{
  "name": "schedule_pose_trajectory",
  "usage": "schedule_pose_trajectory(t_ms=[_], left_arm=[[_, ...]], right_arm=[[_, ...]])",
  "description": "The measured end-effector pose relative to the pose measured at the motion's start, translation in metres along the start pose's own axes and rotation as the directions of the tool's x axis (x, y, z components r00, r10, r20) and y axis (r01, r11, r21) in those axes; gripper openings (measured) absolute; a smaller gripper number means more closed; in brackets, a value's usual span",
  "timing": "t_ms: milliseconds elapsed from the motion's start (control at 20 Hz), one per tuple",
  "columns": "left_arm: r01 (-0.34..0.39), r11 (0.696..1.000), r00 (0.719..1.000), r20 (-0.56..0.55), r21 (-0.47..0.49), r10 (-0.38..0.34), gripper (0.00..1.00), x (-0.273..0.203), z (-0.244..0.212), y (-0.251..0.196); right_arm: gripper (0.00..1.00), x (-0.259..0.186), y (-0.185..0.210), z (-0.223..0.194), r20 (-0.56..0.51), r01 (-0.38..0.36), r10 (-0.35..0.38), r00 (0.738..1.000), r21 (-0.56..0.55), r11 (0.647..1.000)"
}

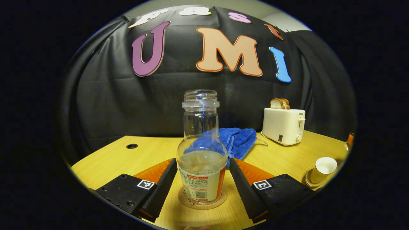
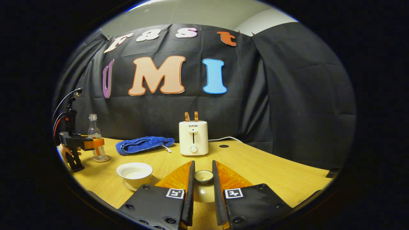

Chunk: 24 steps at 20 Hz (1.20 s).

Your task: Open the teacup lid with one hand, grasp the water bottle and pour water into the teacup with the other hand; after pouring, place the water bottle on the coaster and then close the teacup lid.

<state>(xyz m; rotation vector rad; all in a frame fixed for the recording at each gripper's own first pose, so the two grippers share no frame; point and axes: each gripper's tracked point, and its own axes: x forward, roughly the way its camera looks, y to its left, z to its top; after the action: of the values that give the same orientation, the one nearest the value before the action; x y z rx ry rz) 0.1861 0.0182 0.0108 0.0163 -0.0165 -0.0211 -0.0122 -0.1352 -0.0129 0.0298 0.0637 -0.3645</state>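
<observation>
The clear water bottle [image 1: 202, 150] has no cap and is partly filled. It stands upright on the round cork coaster [image 1: 204, 206]. My left gripper [image 1: 203, 159] has a finger pressed against each side of the bottle's belly. In the right gripper view the same bottle [image 2: 93, 127] and left gripper [image 2: 80, 143] sit at the far left. The white teacup [image 2: 134, 171] rests on its saucer, uncovered, with liquid in it. My right gripper [image 2: 203, 167] is shut on the teacup lid [image 2: 203, 176], held above the table to the right of the cup. The teacup [image 1: 323, 167] also appears low on the right in the left gripper view.
A white toaster [image 2: 193, 137] with bread slices stands at the back of the wooden table [image 2: 271, 169]. A blue towel [image 2: 143, 144] lies between the toaster and the bottle. A hand [image 2: 65, 153] holds the left gripper. A cable hole [image 2: 223, 146] marks the tabletop.
</observation>
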Motion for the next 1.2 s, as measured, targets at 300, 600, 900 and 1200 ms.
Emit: schedule_pose_trajectory(t_ms=[300,600,900,1200], left_arm=[[-0.048,0.999,0.997,0.052,-0.020,0.049,0.96,-0.009,0.004,0.010],[-0.006,1.000,0.998,0.060,-0.015,0.007,0.95,-0.029,0.004,0.004],[0.052,0.999,0.996,0.066,-0.010,-0.051,0.94,-0.047,0.004,-0.003],[0.032,0.999,0.997,0.065,-0.011,-0.032,0.95,-0.048,0.003,0.000]], right_arm=[[0.31,0.000,0.001,0.000,0.001,-0.007,0.007,1.000,0.000,1.000],[0.31,-0.001,0.009,-0.001,-0.001,-0.053,0.053,0.999,0.002,0.999],[0.31,0.001,0.026,-0.002,-0.006,-0.123,0.123,0.992,0.005,0.992],[0.31,0.012,0.088,-0.006,-0.016,-0.298,0.298,0.954,0.011,0.954]])
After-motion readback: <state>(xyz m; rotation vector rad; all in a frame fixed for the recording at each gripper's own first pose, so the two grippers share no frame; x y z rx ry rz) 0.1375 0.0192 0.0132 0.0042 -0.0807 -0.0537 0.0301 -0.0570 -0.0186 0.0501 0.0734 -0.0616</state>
